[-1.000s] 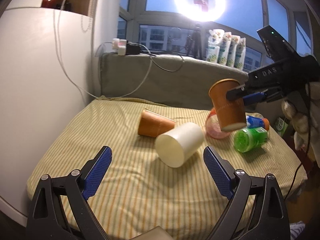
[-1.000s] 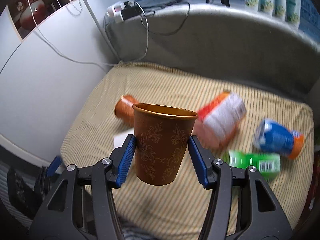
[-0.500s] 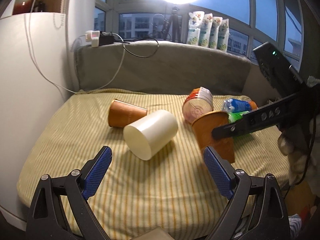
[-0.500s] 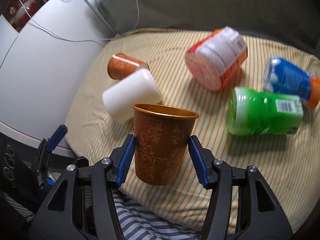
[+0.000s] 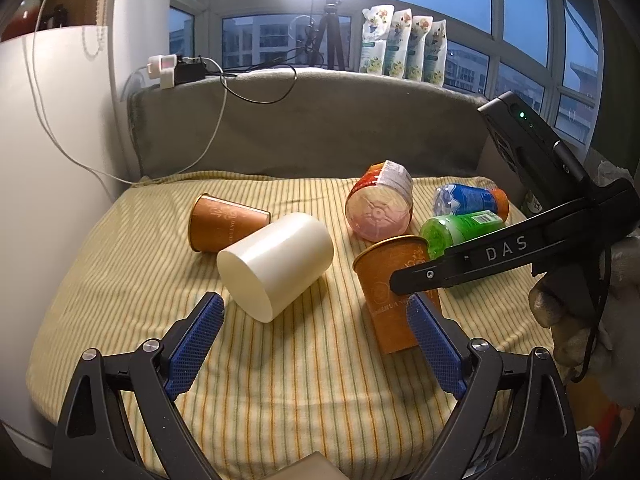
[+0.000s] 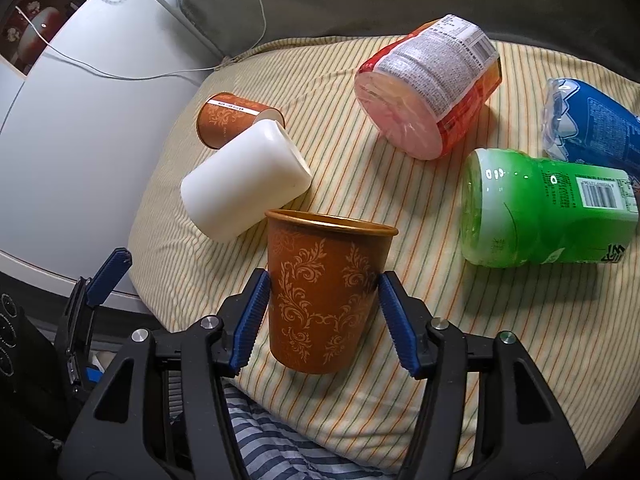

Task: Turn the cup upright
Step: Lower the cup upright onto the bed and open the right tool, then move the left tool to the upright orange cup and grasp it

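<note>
My right gripper (image 6: 323, 322) is shut on a brown patterned paper cup (image 6: 320, 288), mouth up, its base at the striped cloth near the front edge. The same cup (image 5: 394, 296) shows in the left wrist view, upright with a slight tilt, held by the right gripper's black arm (image 5: 500, 252). My left gripper (image 5: 316, 340) is open and empty, low over the front of the cloth. A white cup (image 5: 276, 266) (image 6: 244, 186) lies on its side. A second brown cup (image 5: 224, 222) (image 6: 232, 118) lies on its side behind it.
A red-labelled tub (image 6: 432, 88), a green bottle (image 6: 544, 216) and a blue bottle (image 6: 592, 124) lie on the right of the striped cloth (image 5: 300, 360). A grey padded backrest (image 5: 320, 128) runs behind. A white cabinet (image 5: 48, 160) stands left, with cables hanging.
My right gripper has carried the brown cup down from the air to the cloth at front right, mouth up. My left gripper has stayed open; its view shifted slightly.
</note>
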Motion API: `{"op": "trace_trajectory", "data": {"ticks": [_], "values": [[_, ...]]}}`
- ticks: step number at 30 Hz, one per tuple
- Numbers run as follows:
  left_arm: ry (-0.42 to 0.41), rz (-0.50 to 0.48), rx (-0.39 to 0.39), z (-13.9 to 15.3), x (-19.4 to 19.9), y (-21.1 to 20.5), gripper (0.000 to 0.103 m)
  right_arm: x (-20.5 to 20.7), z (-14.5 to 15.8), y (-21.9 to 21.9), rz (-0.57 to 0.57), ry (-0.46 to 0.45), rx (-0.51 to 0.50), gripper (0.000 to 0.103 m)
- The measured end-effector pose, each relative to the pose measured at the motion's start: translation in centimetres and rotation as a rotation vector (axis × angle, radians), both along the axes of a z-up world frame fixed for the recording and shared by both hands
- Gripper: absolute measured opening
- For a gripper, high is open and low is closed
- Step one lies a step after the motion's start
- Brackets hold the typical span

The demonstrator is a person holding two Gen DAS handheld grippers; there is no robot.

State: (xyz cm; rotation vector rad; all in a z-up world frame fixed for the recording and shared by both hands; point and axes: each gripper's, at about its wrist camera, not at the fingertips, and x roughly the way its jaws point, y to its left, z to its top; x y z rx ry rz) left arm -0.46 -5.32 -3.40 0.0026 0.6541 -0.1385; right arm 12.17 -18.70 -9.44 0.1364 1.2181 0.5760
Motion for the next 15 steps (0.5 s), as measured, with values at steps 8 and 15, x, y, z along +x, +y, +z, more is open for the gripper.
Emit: {"op": "trace_trajectory", "data": {"ticks": [8, 15], "values": [[0.015, -0.012, 0.009, 0.0, 0.6, -0.9, 0.093, -0.3, 1.1, -1.8, -0.001, -0.061, 0.016, 0.066], [0.045, -0.036, -0.015, -0.1, 1.5, -1.7, 0.093, -1.7, 3.4, -3.9, -0.048, -0.229, -0.063, 0.074]]}}
